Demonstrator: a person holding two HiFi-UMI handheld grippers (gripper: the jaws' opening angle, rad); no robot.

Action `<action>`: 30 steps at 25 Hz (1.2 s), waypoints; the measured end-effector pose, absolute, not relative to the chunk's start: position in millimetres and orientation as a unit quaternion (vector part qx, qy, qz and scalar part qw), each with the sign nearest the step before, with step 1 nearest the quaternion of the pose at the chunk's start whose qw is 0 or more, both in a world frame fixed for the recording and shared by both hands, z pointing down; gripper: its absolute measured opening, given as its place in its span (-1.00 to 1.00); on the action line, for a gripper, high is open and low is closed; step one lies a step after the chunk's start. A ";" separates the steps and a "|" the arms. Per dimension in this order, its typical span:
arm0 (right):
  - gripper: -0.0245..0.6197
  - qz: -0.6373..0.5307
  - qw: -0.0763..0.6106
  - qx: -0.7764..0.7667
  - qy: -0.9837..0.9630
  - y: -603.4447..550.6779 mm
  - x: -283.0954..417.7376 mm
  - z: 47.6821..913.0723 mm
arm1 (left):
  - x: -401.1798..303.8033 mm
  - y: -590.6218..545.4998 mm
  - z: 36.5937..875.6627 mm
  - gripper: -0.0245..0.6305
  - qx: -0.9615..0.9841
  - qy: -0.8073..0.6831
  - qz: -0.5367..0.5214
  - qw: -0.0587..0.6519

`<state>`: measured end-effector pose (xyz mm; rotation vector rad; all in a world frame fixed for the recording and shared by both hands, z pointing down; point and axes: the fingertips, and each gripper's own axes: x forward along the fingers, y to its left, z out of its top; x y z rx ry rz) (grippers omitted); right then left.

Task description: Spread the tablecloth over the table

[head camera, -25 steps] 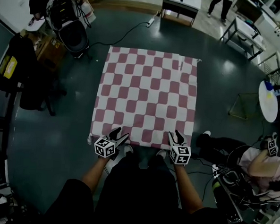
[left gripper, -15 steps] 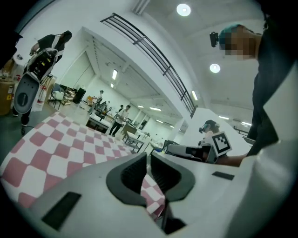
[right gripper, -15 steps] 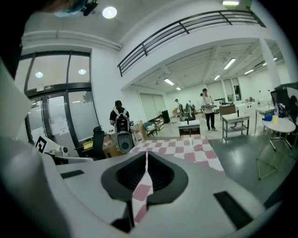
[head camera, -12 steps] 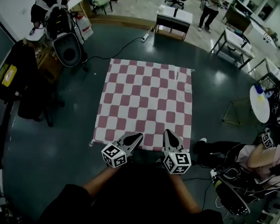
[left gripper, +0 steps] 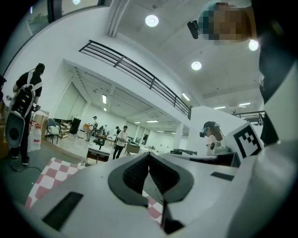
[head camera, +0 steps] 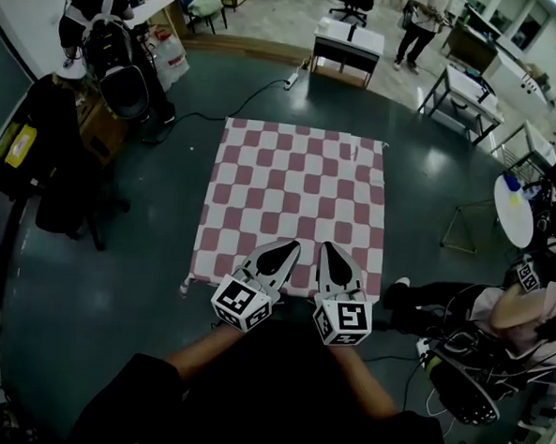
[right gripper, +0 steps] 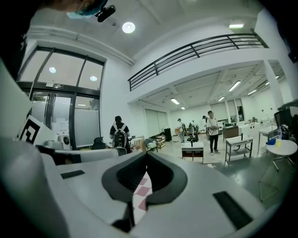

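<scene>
A red-and-white checked tablecloth (head camera: pixel 294 189) is seen spread on the dark floor (head camera: pixel 96 280) at frame centre. Its near edge is pinched in the closed left gripper (head camera: pixel 288 251) and right gripper (head camera: pixel 332 251).

The dark green floor (head camera: pixel 115 281) gleams under the ceiling lights. At the far left a person with a backpack (head camera: pixel 84 12) stands in a cluttered corner, with a black padded case (head camera: pixel 126 90) and a white bag (head camera: pixel 168 55) close by. A black chair (head camera: pixel 60 184) stands lower down on the left, with a yellow item (head camera: pixel 20 144) beside it. A white power strip (head camera: pixel 290 79) lies on the floor. Farther back are an office chair (head camera: pixel 353 0) and a standing person (head camera: pixel 422 19). On the right, a round white table (head camera: pixel 521 217) carries a blue-and-yellow object (head camera: pixel 513 182). Below it a person in a pink sleeve (head camera: pixel 526 311) sits low among cables. Overhead runs a black mezzanine railing (right gripper: pixel 195 49), with a round ceiling light (right gripper: pixel 128 27) above.
</scene>
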<state>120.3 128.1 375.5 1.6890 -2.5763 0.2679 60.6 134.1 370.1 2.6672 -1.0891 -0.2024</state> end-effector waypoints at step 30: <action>-0.80 0.162 0.159 0.591 -0.774 -126.5 340.1 549.8 | 169.3 -38.8 521.6 -0.87 0.896 -0.394 0.015 0.206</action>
